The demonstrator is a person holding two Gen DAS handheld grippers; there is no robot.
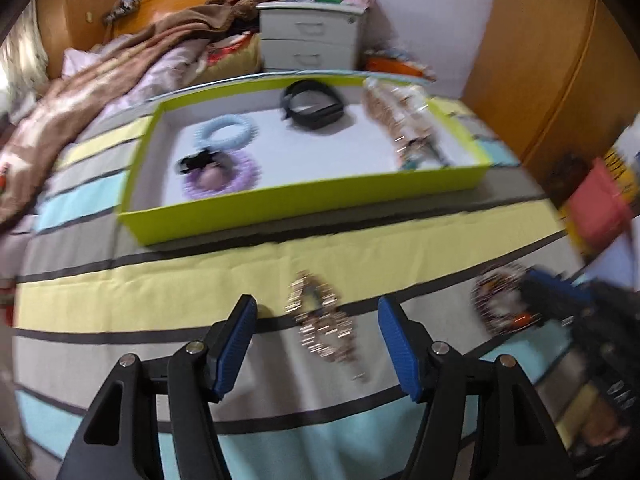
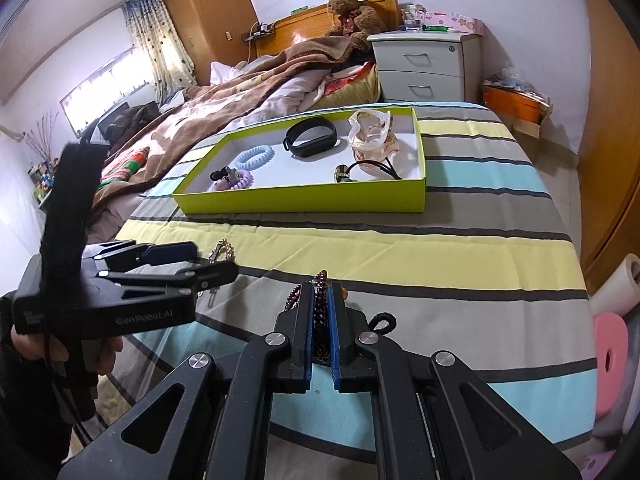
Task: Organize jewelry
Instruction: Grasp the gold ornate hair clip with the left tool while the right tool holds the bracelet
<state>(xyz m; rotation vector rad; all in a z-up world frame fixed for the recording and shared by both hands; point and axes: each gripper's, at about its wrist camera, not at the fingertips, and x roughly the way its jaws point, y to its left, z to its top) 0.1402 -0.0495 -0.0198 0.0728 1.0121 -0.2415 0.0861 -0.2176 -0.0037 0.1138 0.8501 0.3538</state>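
A lime-green tray (image 1: 280, 204) (image 2: 304, 202) lies on the striped bedspread. It holds a black band (image 1: 314, 108) (image 2: 312, 136), a light-blue coil tie (image 1: 224, 132) (image 2: 254, 157), a purple coil tie (image 1: 224, 182) (image 2: 240, 181) and a clear bag of jewelry (image 1: 394, 114) (image 2: 370, 130). My left gripper (image 1: 316, 312) (image 2: 216, 260) is open, with a gold chain bracelet (image 1: 320, 326) (image 2: 222, 250) lying on the bed between its fingers. My right gripper (image 2: 320, 290) (image 1: 560, 292) is shut on a dark purple bead bracelet (image 2: 318, 280), which shows blurred in the left wrist view (image 1: 500, 300).
A brown blanket (image 2: 224, 92) and pillows lie at the left of the bed. A white nightstand (image 2: 424, 66) and a teddy bear (image 2: 352, 8) stand behind the tray. Wooden wardrobes (image 2: 608, 140) line the right side. Pink and white rolls (image 2: 612, 344) lie on the floor.
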